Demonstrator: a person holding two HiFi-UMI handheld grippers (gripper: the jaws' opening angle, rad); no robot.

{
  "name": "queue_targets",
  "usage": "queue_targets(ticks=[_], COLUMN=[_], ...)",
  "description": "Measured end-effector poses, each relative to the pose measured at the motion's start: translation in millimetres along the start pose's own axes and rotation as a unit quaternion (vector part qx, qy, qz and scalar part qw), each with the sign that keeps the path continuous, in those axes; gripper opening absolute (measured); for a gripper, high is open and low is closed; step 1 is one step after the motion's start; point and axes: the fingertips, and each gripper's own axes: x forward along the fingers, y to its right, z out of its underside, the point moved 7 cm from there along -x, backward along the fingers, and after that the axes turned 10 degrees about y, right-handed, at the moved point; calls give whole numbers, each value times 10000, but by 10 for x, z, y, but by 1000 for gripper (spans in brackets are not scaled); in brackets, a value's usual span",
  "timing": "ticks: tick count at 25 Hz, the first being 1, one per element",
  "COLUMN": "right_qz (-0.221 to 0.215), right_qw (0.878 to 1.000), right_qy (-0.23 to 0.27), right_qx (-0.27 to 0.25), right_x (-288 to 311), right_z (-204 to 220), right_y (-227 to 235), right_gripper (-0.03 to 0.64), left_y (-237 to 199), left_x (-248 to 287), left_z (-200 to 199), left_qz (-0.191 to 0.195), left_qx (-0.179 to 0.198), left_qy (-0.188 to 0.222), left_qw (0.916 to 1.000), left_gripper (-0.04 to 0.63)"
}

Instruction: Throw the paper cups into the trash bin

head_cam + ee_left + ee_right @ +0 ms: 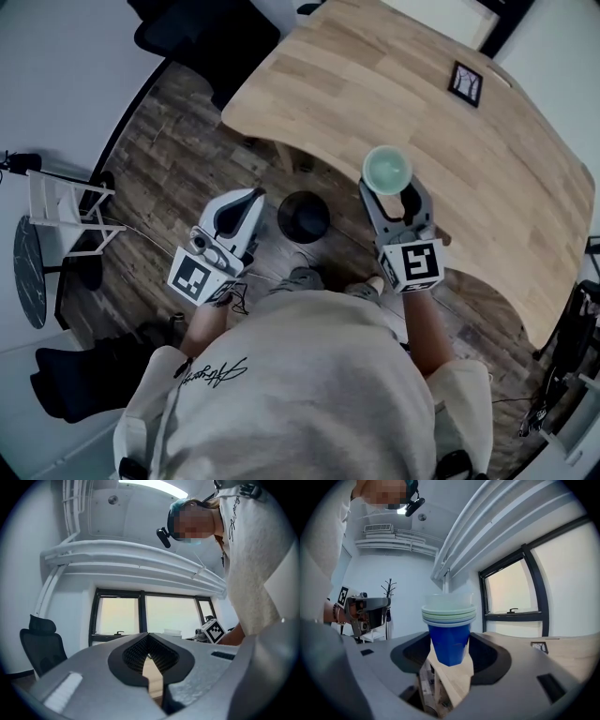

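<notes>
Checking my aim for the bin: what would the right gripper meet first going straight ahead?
Not the trash bin, which sits to its left. The right gripper with its paper cups points out over the wooden table; the way looks free, height unclear.

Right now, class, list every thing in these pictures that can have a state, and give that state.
Stack of nested paper cups, blue outermost: upright, lifted, gripped round the blue cup.
Right gripper: jaws shut on that stack.
Left gripper: jaws together, empty.
Round black trash bin: upright on the floor, top open.
Small black picture frame: lying flat on the wooden table.
</notes>
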Motion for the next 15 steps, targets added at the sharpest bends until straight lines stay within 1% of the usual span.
queue_targets(ticks=[4, 8, 15], right_qz=[-176, -283, -193], right_qw=[9998, 9996, 9997], right_qy=[-1, -22, 69], right_qx=[11, 3, 148], right_x=[303, 545, 889], right_z=[11, 17, 69], right_y=[-228, -426, -724], right_gripper=[261, 261, 260], left_y=[-295, -537, -917], left_x=[-154, -275, -518], left_z=[-18, -38, -28], left_qz=[-117, -144, -119], left_qx=[16, -9, -99], left_qy=[11, 34, -37], left_qw=[9999, 9999, 9999], left_gripper=[3, 3, 3])
